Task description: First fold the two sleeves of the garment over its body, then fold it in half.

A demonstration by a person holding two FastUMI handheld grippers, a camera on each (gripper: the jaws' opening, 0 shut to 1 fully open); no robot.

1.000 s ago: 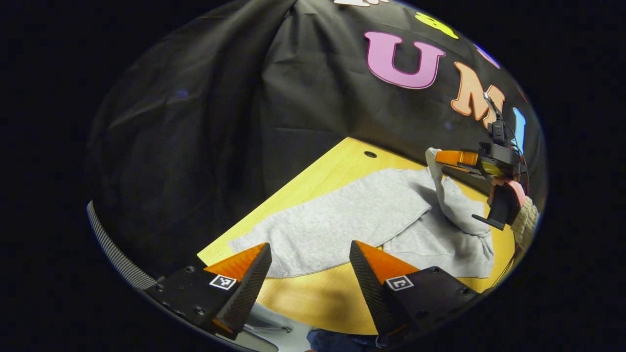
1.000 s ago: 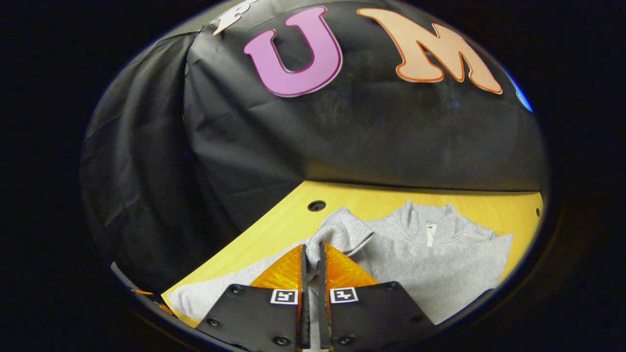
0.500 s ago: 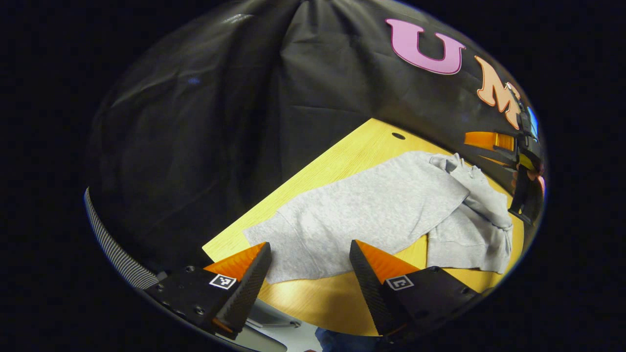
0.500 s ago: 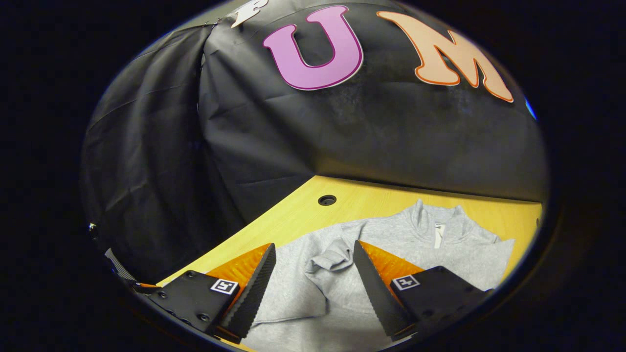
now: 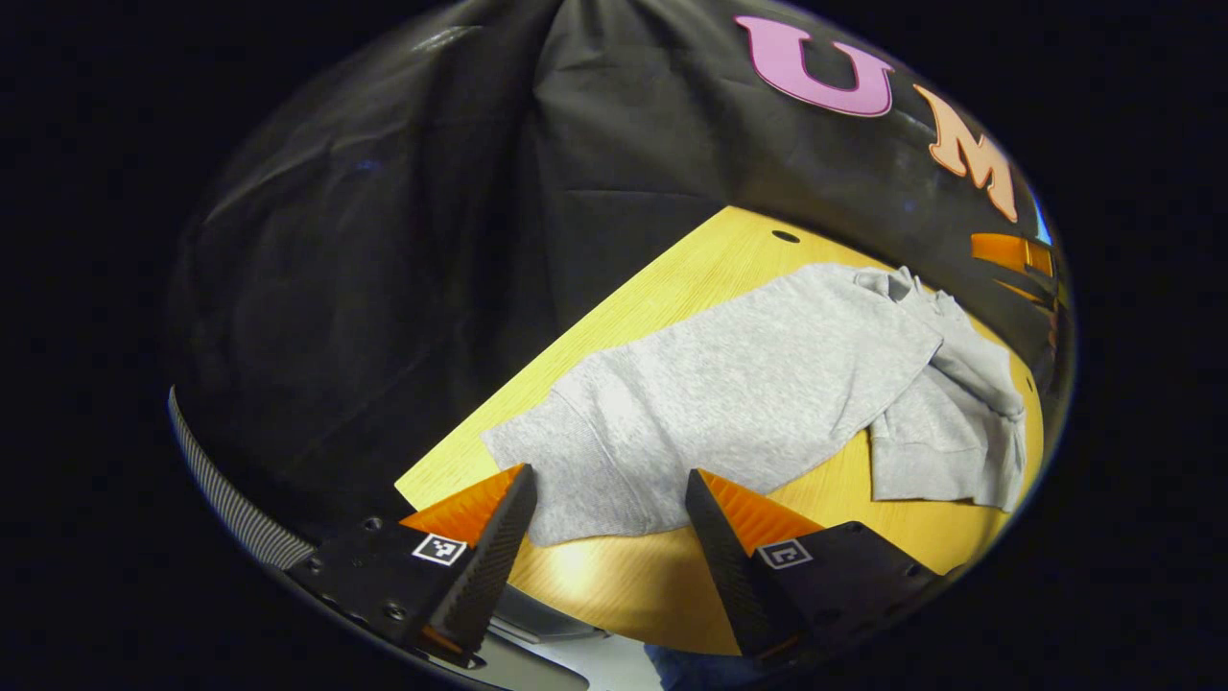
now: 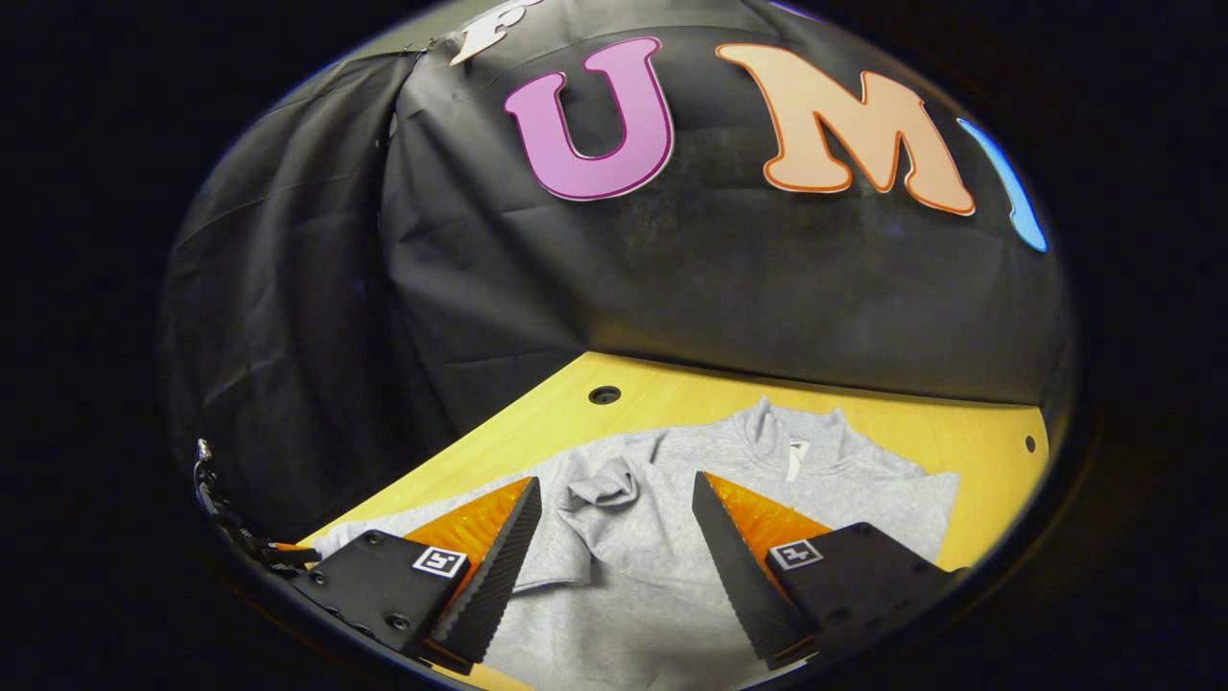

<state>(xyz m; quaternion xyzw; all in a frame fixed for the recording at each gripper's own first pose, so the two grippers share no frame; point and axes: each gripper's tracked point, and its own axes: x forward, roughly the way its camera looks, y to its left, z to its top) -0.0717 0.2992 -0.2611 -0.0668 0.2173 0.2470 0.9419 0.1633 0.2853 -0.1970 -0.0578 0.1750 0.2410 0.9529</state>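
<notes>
- In the left gripper view, the left gripper [image 5: 606, 504] is hanging over the near edge of the yellow wooden table [image 5: 672, 278], its 2 fingers spread wide and gripping nothing.
- The grey garment [image 5: 758, 384] is lying spread on the table, reaching from just ahead of the fingertips toward the far right.
- One sleeve [image 5: 945, 341] is lying folded over the garment's far end, its cuff bunching near the table's back edge.
- The right gripper [image 5: 1012, 254] is showing at the right rim, above the garment's far end; whether it is wide or narrow cannot be told here.
- In the right gripper view, the right gripper [image 6: 614, 509] is hovering over the garment [image 6: 633, 576], its 2 fingers standing wide apart and holding nothing.
- The sleeve's cuff [image 6: 600, 485] is lying crumpled on the body between the fingers, and the collar [image 6: 796, 437] is pointing toward the black cloth wall [image 6: 576, 278].
- 2 small round holes are showing in the table [image 6: 959, 427].
</notes>
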